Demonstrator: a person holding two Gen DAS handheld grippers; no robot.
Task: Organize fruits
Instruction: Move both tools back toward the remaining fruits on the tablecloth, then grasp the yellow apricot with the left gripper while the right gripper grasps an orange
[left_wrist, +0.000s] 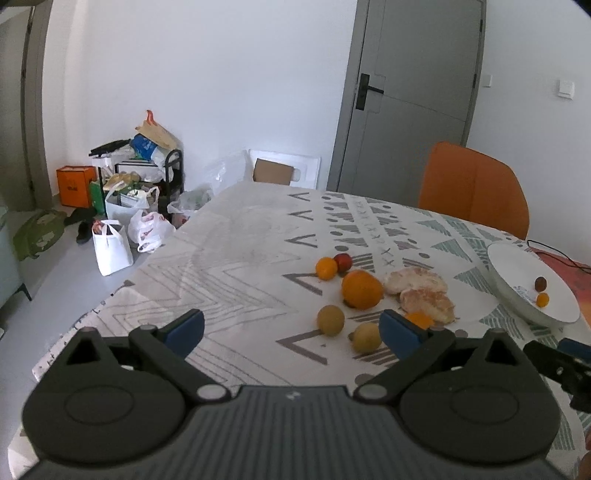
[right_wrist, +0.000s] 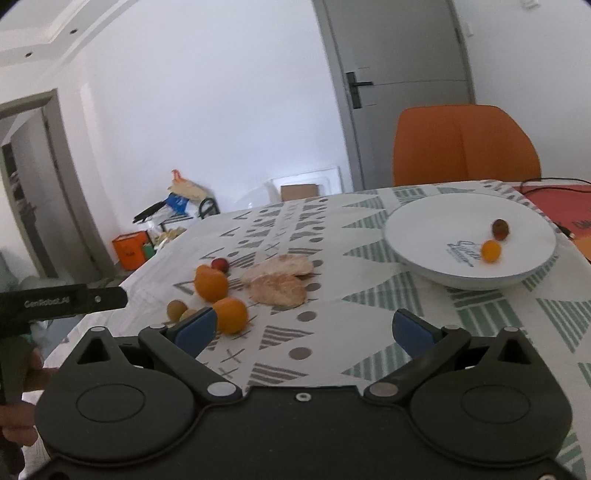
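Observation:
Loose fruit lies on the patterned tablecloth: a big orange (left_wrist: 361, 294), a small orange (left_wrist: 326, 268), a red fruit (left_wrist: 343, 261), two yellow-green fruits (left_wrist: 330, 319) (left_wrist: 366, 336), and two flat pale pieces (left_wrist: 415, 280). A white bowl (right_wrist: 424, 236) holds a small orange fruit (right_wrist: 491, 251) and a dark brown one (right_wrist: 500, 228). My left gripper (left_wrist: 291, 328) is open and empty, just before the fruit. My right gripper (right_wrist: 303, 329) is open and empty, above the cloth; an orange (right_wrist: 231, 315) sits by its left finger.
An orange chair (right_wrist: 465, 144) stands behind the table near a grey door (left_wrist: 413, 96). A red mat with a black cable (right_wrist: 554, 199) lies right of the bowl. Bags, a rack and an orange box (left_wrist: 75, 184) clutter the floor at the left.

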